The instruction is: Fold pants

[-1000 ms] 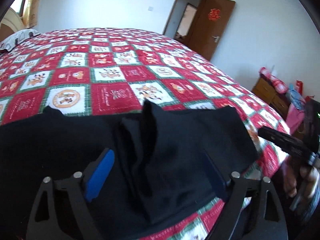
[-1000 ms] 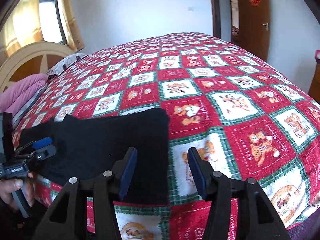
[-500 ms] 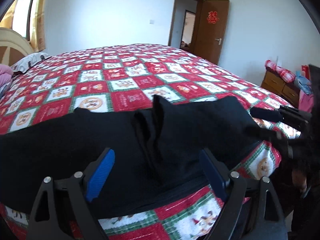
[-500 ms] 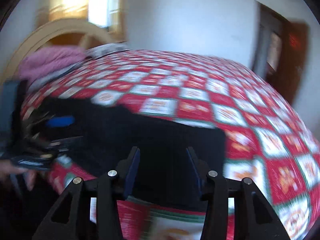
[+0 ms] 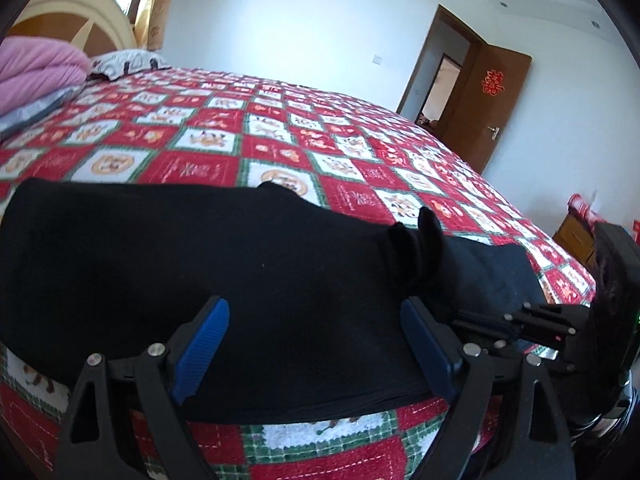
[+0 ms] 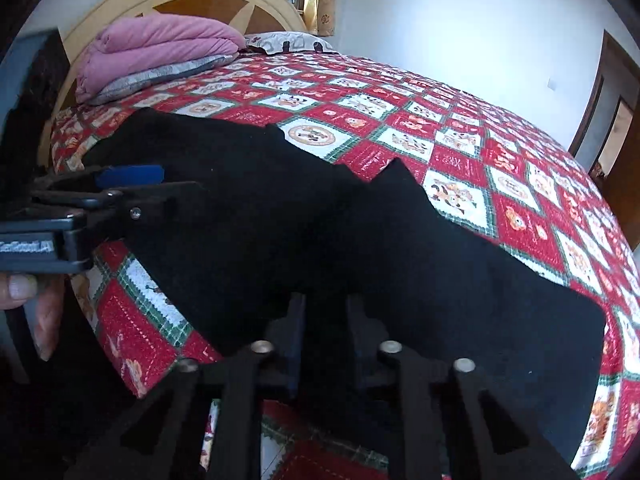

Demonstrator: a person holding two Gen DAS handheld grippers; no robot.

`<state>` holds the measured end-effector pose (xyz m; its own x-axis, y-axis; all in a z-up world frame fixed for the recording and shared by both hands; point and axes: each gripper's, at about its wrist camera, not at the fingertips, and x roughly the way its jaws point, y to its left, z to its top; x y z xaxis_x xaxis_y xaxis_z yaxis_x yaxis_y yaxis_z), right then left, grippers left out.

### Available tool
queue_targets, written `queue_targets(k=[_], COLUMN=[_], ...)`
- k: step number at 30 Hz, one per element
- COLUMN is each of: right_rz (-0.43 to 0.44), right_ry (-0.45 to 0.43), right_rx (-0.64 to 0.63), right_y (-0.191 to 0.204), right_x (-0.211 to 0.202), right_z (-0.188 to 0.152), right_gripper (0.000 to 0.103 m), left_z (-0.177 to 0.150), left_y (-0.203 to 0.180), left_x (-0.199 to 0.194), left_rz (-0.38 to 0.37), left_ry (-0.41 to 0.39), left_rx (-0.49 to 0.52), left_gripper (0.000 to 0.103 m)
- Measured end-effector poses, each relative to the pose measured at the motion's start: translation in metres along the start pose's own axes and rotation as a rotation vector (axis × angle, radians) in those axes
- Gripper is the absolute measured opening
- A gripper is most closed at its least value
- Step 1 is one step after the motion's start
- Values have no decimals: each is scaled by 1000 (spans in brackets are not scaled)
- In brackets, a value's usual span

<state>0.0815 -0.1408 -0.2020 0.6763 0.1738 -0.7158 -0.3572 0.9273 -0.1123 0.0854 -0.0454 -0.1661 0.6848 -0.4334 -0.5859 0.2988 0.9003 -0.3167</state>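
Right wrist view first: the right gripper (image 6: 322, 320) has snapped its jaws together since a second ago, when they stood apart over the quilt (image 6: 520, 216). Now they sit pinched at the near edge of the pants (image 6: 280, 220), black on black, so whether cloth is truly caught I cannot tell; it looks like a pinch on the hem. If so, that's the grab that starts a fold.

Over on the left wrist view, the left gripper (image 5: 316, 344) is wide, blue pads spread with the pants (image 5: 200, 264) lying under and between them, untouched as far as I can see. It has swung along the near edge toward the headboard end. The garment stretches along the near side of the bed, a small ridge standing up near the right end.
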Motion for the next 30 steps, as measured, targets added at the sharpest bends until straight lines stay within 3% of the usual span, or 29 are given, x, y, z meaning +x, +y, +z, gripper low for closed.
queue_targets(k=[7, 12, 13, 14, 16, 17, 19, 23, 26, 30], right_rz=[83, 45, 48, 42, 25, 27, 16, -79, -97, -80], right_ry=[-42, 17, 13, 27, 40, 28, 2, -12, 26, 61], right_rx=[14, -21, -23, -25, -15, -1, 44, 219, 377, 444], right_y=[5, 12, 11, 9, 0, -7, -26, -79, -117, -138], right_x=[-31, -4, -7, -12, -24, -34, -55, -75, -70, -57], right_z=[-2, -12, -11, -9, -7, -7, -13, -32, -51, -62], right_gripper=[5, 7, 12, 25, 36, 37, 37, 37, 37, 37], left_z=[1, 0, 1, 3, 9, 11, 16, 13, 5, 2], left_y=[-3, -20, -24, -28, -39, -46, -61, -86, -84, -71], left_x=[-4, 3, 4, 5, 7, 8, 16, 41, 61, 58], left_rz=[-28, -45, -45, -44, -48, -49, -39, 45, 148, 134], left_ry=[-8, 22, 22, 21, 14, 8, 17, 66, 130, 131], left_rx=[-5, 65, 81, 100, 140, 162, 220, 324, 357, 324], left_gripper=[90, 90, 90, 90, 90, 90, 101, 102, 103, 103])
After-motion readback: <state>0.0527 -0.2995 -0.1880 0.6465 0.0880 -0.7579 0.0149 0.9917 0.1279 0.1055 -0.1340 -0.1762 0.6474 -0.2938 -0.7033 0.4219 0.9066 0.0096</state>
